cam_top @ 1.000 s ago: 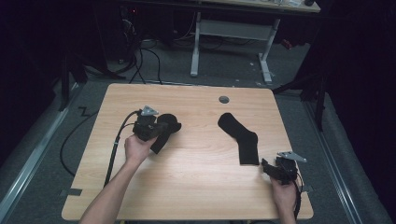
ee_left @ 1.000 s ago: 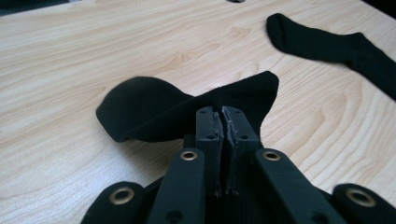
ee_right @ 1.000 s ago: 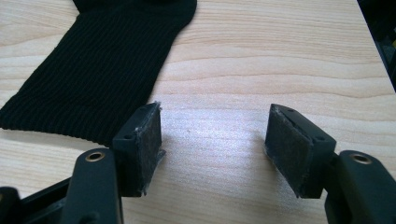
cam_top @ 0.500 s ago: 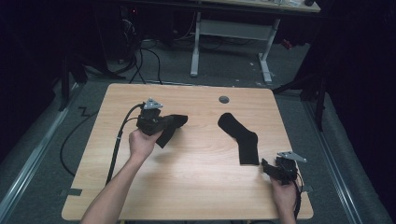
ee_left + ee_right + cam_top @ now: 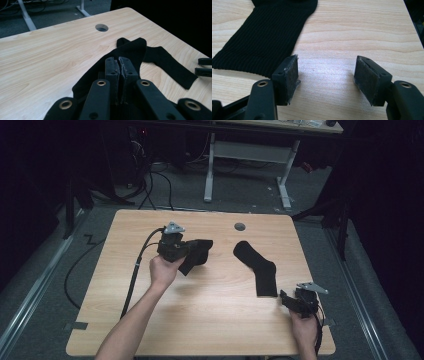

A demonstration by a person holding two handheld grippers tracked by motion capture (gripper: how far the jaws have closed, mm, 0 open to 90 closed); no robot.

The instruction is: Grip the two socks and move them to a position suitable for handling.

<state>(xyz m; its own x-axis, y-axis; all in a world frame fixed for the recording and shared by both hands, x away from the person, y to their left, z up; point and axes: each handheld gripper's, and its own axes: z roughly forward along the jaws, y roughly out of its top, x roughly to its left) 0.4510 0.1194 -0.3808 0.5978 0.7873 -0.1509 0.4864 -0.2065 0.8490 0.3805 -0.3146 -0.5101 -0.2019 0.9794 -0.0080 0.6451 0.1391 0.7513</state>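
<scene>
Your left gripper [image 5: 186,251] clamped on a sock [image 5: 196,255] mid-tabletop, right gripper [image 5: 287,298] jaws apart near right edge beside second sock [image 5: 257,267].

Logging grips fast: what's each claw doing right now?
Left claw: shut on the limp black fabric sock, lifted off the light wooden table.
Right claw: open, holding nothing, beside the flat black ribbed sock.

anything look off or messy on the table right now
Nothing is damaged or spilled. One black knit sock lies flat on the light wooden table, bent at the heel; the other black sock hangs bunched from the shut left gripper.
</scene>
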